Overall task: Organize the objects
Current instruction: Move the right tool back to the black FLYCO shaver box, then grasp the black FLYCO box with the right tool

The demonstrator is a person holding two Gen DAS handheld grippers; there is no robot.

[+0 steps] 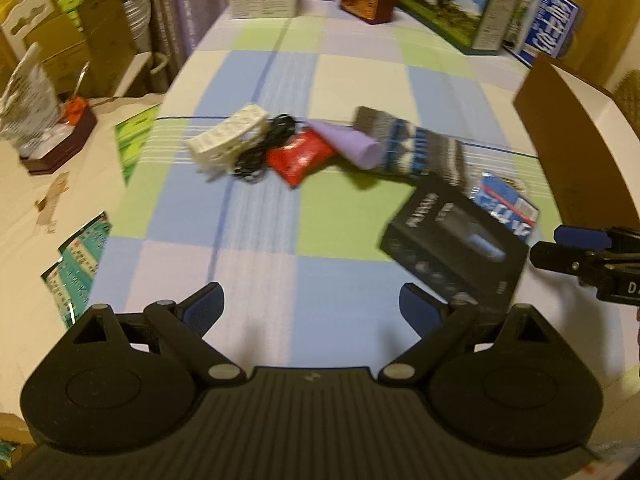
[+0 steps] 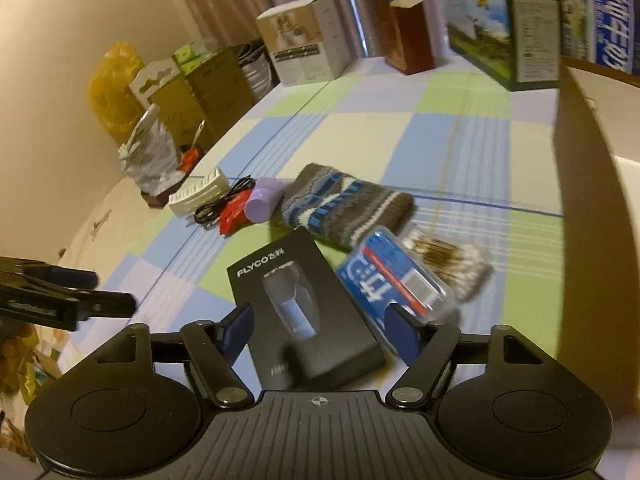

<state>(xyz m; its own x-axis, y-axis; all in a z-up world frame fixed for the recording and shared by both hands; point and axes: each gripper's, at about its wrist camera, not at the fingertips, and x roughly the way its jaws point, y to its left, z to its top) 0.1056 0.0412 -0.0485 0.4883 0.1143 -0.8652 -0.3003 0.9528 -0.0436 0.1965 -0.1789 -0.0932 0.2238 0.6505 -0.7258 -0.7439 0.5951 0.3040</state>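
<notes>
Black FLYCO box [image 2: 304, 308] sits between the right gripper [image 2: 322, 330] pads, jaws apart; left gripper [image 1: 312, 312] spread wide, empty.

Showing a checked cloth [image 1: 256, 216] in pale blue, green, lilac and cream; lying on it a black box [image 2: 304, 300], a knitted sock [image 2: 344, 204] striped brown, blue and white, a lilac cone [image 1: 352, 144], a red packet [image 1: 298, 156], a black cable [image 1: 260, 148], a white block [image 1: 228, 136], a blue-labelled case [image 2: 396, 280].
</notes>
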